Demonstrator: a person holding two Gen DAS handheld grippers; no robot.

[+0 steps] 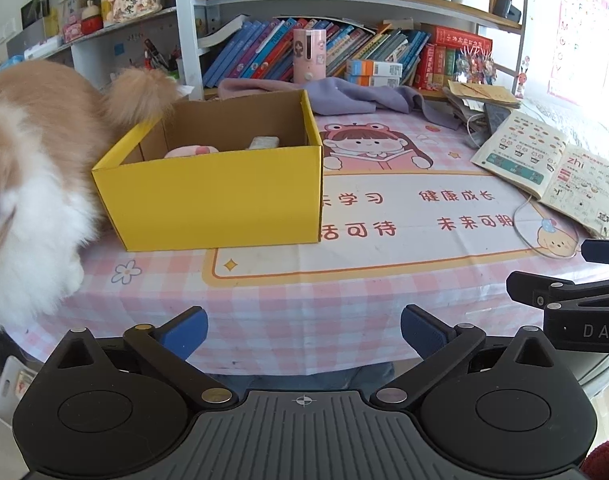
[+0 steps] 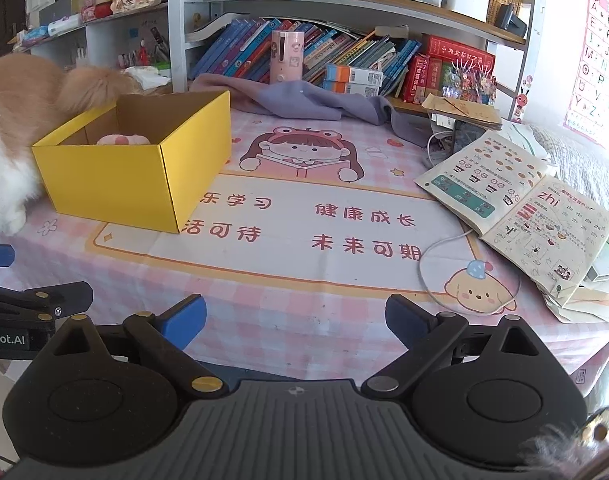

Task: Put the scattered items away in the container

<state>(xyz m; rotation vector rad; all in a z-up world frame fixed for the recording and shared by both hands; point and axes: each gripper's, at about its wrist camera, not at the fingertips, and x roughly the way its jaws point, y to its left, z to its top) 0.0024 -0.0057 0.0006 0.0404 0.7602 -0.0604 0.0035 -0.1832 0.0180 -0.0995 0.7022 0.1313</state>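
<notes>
Yellow cardboard box [image 1: 220, 196] stands open-topped on the left half of the tabletop [image 1: 304, 296], toward the far edge. Inside it lie a pink soft item [image 1: 190, 151] and a pale flat item [image 1: 263, 143], both only partly visible above the rim. A long-haired orange-and-white animal [image 1: 32, 184] presses against the box's left wall at the left edge of the tabletop.

A purple cloth [image 1: 344, 96] is bunched along the far edge, just behind the box. An open workbook [image 2: 516, 216] lies near the right edge, with a thin white cable [image 2: 436, 256] looping beside it.

Left hand-held gripper [image 1: 304, 330] hovers over the near edge, jaws spread wide, holding nothing. Right hand-held gripper [image 2: 295, 318] hovers alongside at the near edge, jaws likewise wide apart and empty.
</notes>
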